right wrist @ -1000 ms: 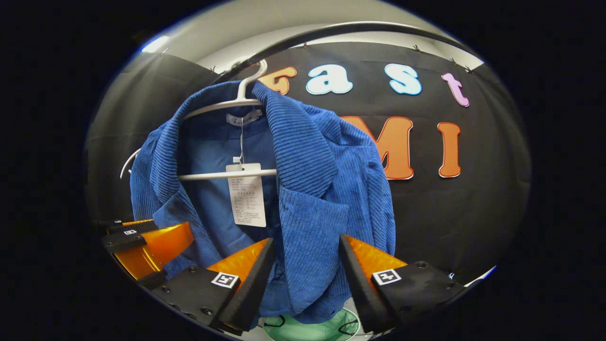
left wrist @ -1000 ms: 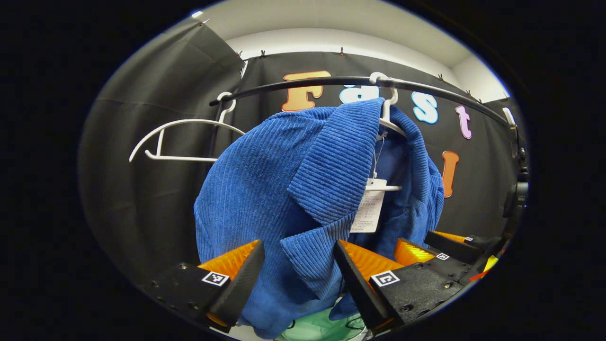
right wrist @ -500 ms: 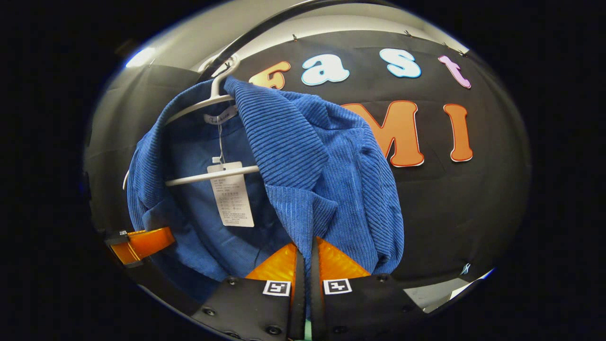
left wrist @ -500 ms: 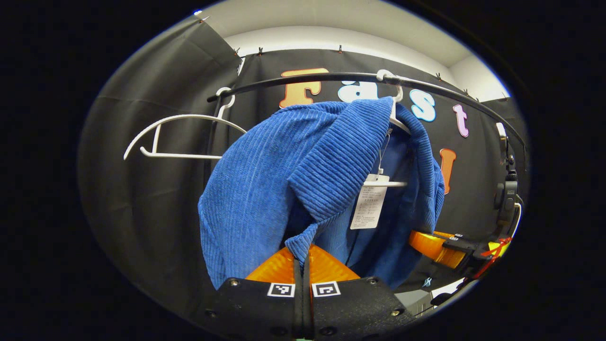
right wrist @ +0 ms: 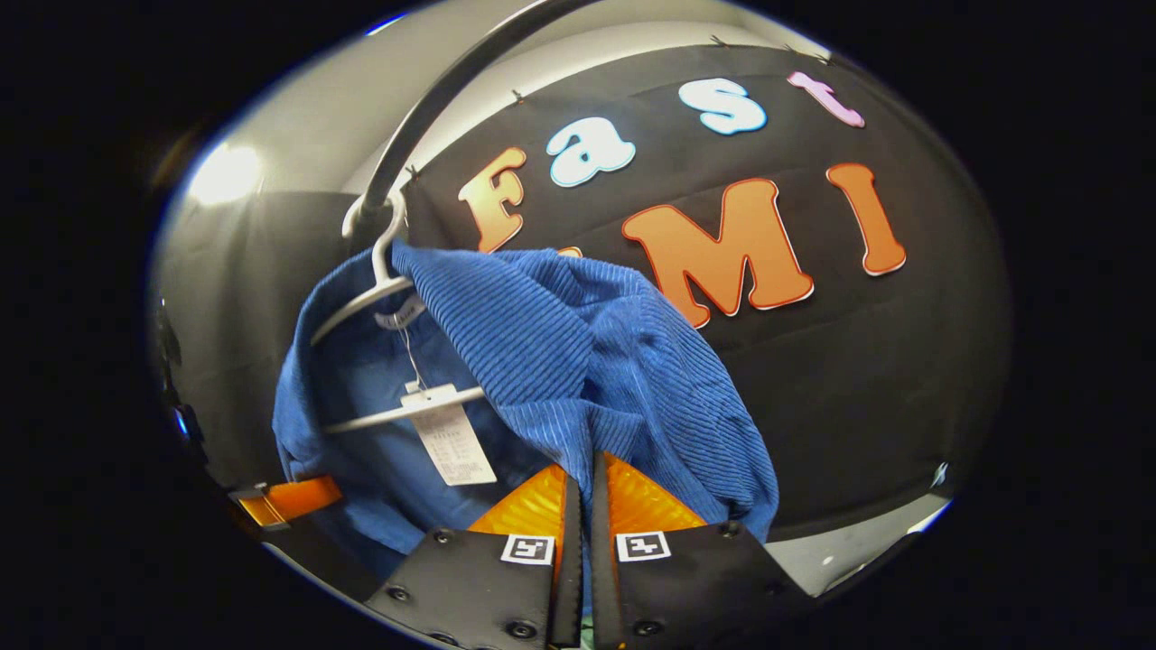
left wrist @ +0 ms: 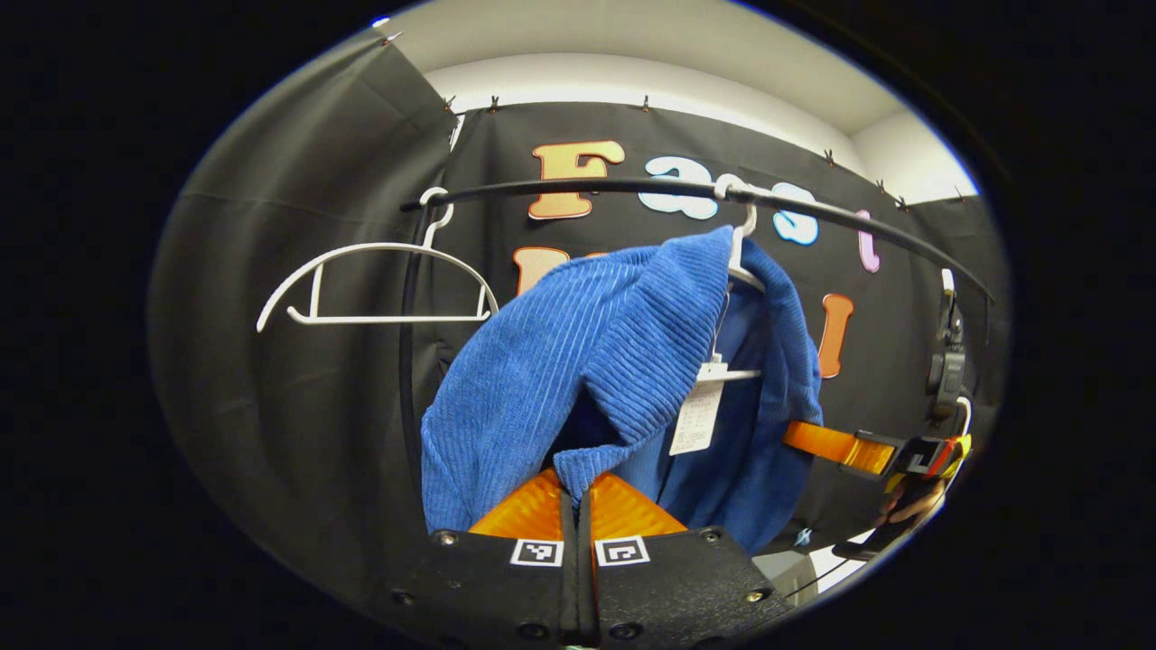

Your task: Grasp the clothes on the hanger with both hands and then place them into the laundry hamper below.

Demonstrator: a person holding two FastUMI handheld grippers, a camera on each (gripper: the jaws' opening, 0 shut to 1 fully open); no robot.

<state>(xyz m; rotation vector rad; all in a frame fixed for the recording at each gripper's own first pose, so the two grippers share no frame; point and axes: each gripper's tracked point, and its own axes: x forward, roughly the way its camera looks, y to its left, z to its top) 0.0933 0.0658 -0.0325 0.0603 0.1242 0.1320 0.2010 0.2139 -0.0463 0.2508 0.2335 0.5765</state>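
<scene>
You have both grippers pinched onto the blue ribbed corduroy jacket [left wrist: 542, 361], one on each front edge. Your left gripper [left wrist: 578, 492] has its fingers pressed together on the pointed tip of the lapel on that side; your right gripper [right wrist: 582, 487] has its fingers closed on the fabric of the opposite front panel. Holding it at two spread points makes sense: it lets you open the front and draw the shoulders off evenly instead of dragging one side.

The jacket is not free yet. It hangs on the white plastic hanger [right wrist: 379, 289], whose hook sits over the curved black rail [left wrist: 578, 188]. A white paper tag [left wrist: 695, 420] dangles inside the open front, beside the hanger's crossbar. An empty white hanger [left wrist: 370, 289] hangs on the rail to one side, well apart from the jacket.

From here, I judge you need to pull outward and down until the shoulders slip off. Watch that the collar does not catch on the hanger and lift its hook from the rail.
</scene>
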